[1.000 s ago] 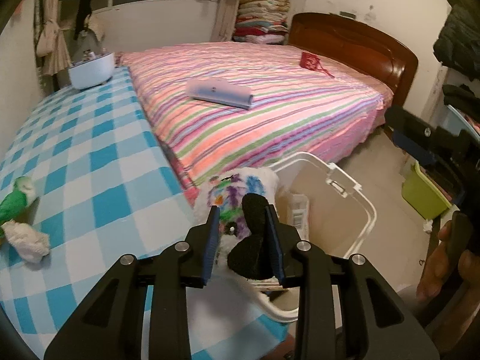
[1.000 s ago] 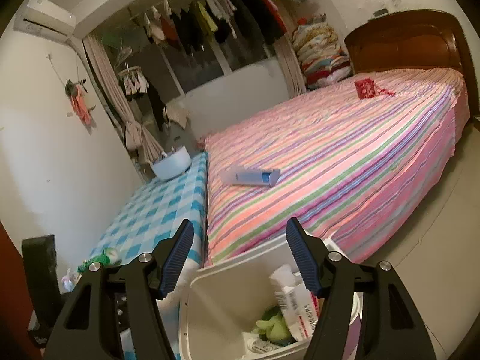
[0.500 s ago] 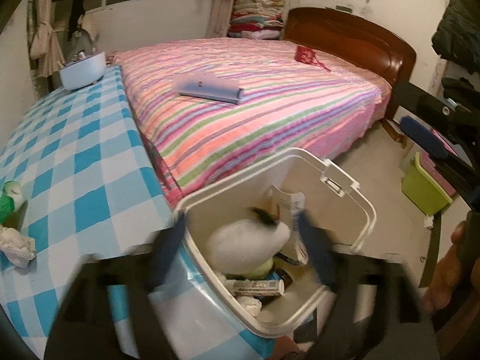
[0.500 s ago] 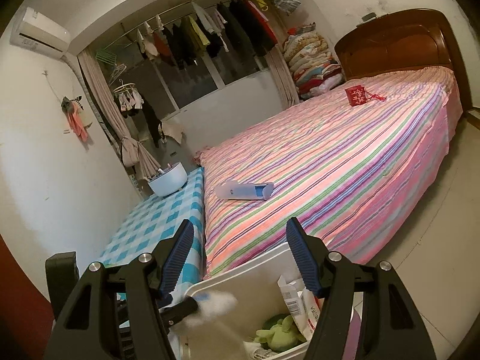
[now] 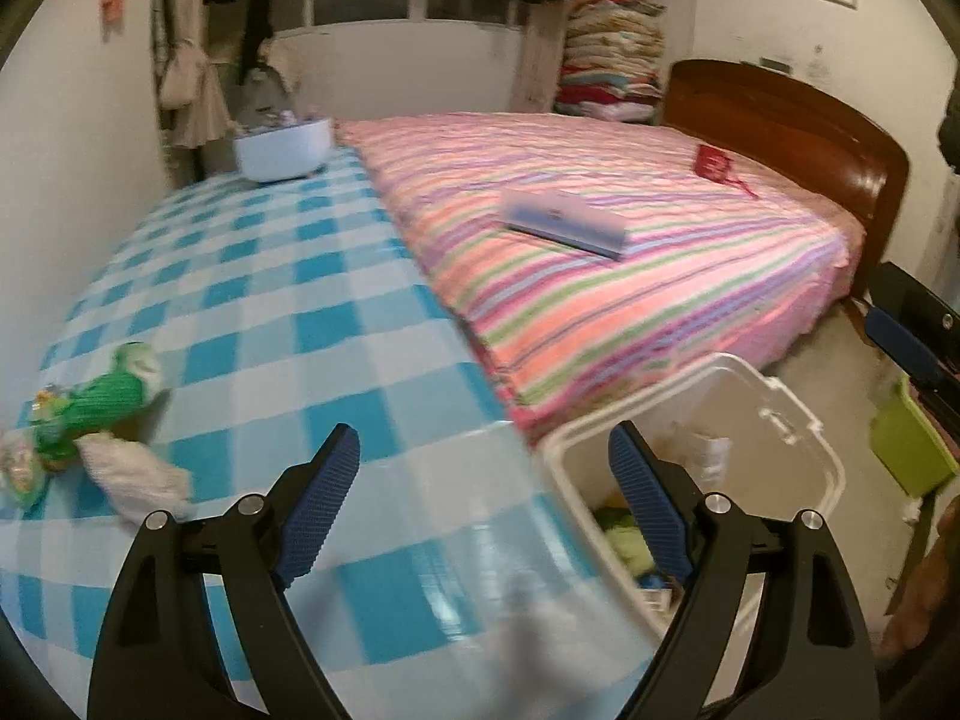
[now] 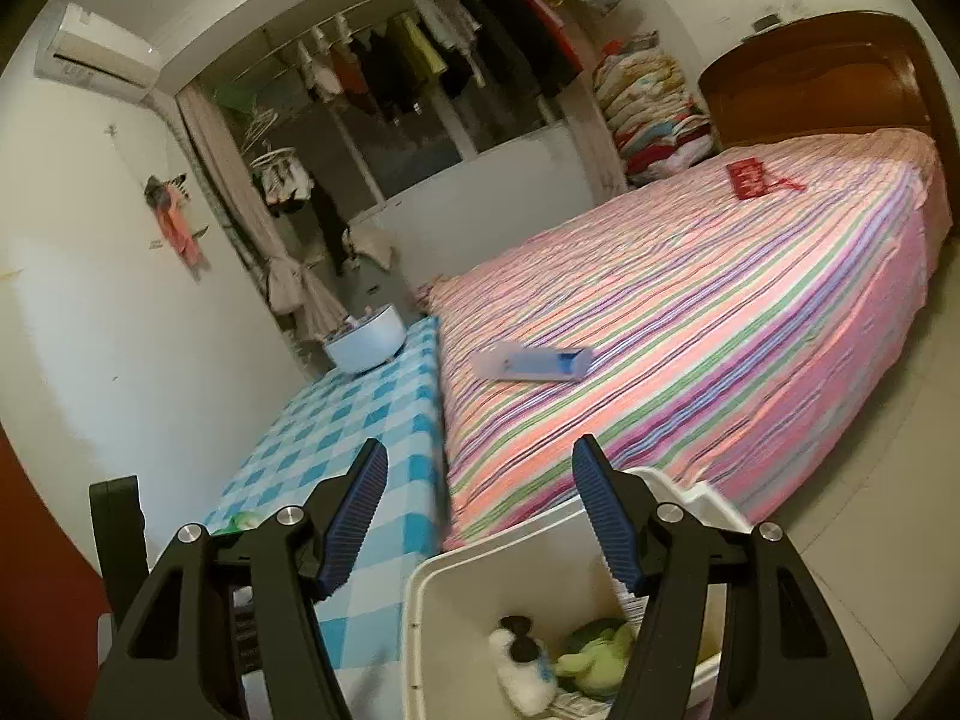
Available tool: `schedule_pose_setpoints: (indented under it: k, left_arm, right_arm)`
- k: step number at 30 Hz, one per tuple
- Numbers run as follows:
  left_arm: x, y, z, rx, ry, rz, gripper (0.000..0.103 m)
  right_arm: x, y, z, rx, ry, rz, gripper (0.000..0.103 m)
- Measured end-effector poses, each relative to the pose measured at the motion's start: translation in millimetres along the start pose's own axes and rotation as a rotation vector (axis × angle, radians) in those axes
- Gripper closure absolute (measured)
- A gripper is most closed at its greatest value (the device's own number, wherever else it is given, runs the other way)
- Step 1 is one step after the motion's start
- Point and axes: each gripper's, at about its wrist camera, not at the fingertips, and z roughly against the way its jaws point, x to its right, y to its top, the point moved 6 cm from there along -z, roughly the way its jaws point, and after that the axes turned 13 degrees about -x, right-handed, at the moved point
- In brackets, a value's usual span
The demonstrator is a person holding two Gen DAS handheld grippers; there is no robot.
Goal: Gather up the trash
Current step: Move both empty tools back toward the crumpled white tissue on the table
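My left gripper (image 5: 485, 435) is open with nothing between its blue pads, above the blue checked table (image 5: 288, 300) near its right edge. On the table's left lie a green wrapper (image 5: 102, 396) and a crumpled white tissue (image 5: 132, 474). The white bin (image 5: 774, 414) stands to the right, between table and bed. My right gripper (image 6: 480, 449) is open and empty over the bin (image 6: 432, 600). Inside lie a white and black soft thing (image 6: 519, 666) and a green lump (image 6: 594, 657). A pale blue box (image 5: 564, 222) lies on the striped bed.
A white bowl (image 5: 282, 150) sits at the table's far end. A red item (image 5: 714, 165) lies near the wooden headboard (image 5: 798, 120). A green box (image 5: 909, 450) stands on the floor at right. A person's hand (image 5: 936, 588) shows at the right edge.
My left gripper opened and let the white and black soft thing fall into the bin, then swung left toward the table. The right gripper tipped slightly upward.
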Motion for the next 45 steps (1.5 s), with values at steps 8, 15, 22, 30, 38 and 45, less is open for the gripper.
schedule_pose_setpoints:
  k: [8,15,22,30,38,45]
  left_arm:
    - [-63.1,-11.4,24.8,0.030,0.101,0.089,0.017]
    - [-127.2,-34.5,43.1,0.036,0.189,0.181,0.016]
    - [-203.3,-66.0,58.6,0.017,0.287,0.287,0.016]
    - [-276.1,-88.0,81.2,0.014,0.289,0.450,0.016]
    - [-317.6,-94.3,59.5,-0.063,0.160,0.566,0.016]
    - [-346.8,-89.9,42.2,-0.097,0.079,0.641,0.016]
  right_arm:
    - [-61.5,-12.2,-41.1,-0.082,0.102,0.092,0.040]
    - [-123.9,-37.2,-76.3,-0.175,0.196,0.184,0.040]
    - [-175.3,-60.2,-104.2,-0.255,0.262,0.269,0.040]
    - [-233.4,-84.7,-141.8,-0.360,0.324,0.386,0.040]
    - [-282.3,-116.4,-176.3,-0.467,0.353,0.540,0.040]
    - [-294.7,-136.6,-212.3,-0.559,0.287,0.637,0.040]
